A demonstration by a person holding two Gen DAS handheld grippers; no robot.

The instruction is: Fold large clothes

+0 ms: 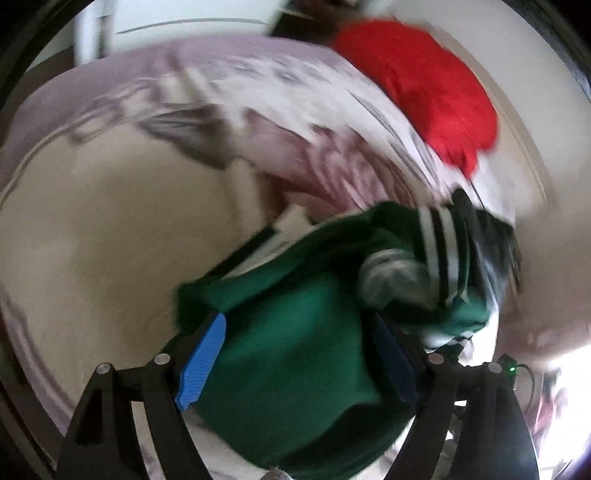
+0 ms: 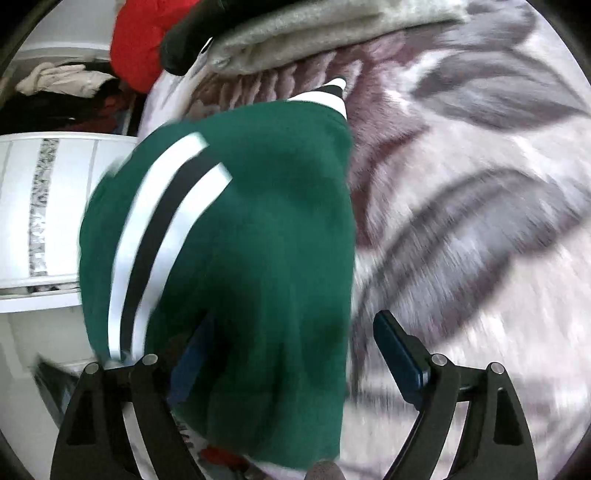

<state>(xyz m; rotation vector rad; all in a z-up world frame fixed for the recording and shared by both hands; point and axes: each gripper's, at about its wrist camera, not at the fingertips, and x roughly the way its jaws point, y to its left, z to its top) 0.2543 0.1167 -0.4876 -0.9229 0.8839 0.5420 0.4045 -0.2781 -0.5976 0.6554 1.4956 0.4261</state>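
Bed cover, stacked laundry and white furniture around the work spot

A plush blanket (image 2: 480, 192) in pale lilac with large grey and mauve leaf shapes spreads across the scene. At its far edge lies a red garment (image 1: 424, 92), bunched up, with a grey folded cloth (image 2: 314, 33) just beside it to the right and a dark item (image 2: 184, 44) between the two. To the left stands a white cabinet (image 2: 66, 206) with a glittery vertical strip on its front. Beyond that, an open shelf (image 2: 55, 96) holds crumpled beige and dark clothes. A small green light (image 1: 511, 368) glows at the near right, blurred.
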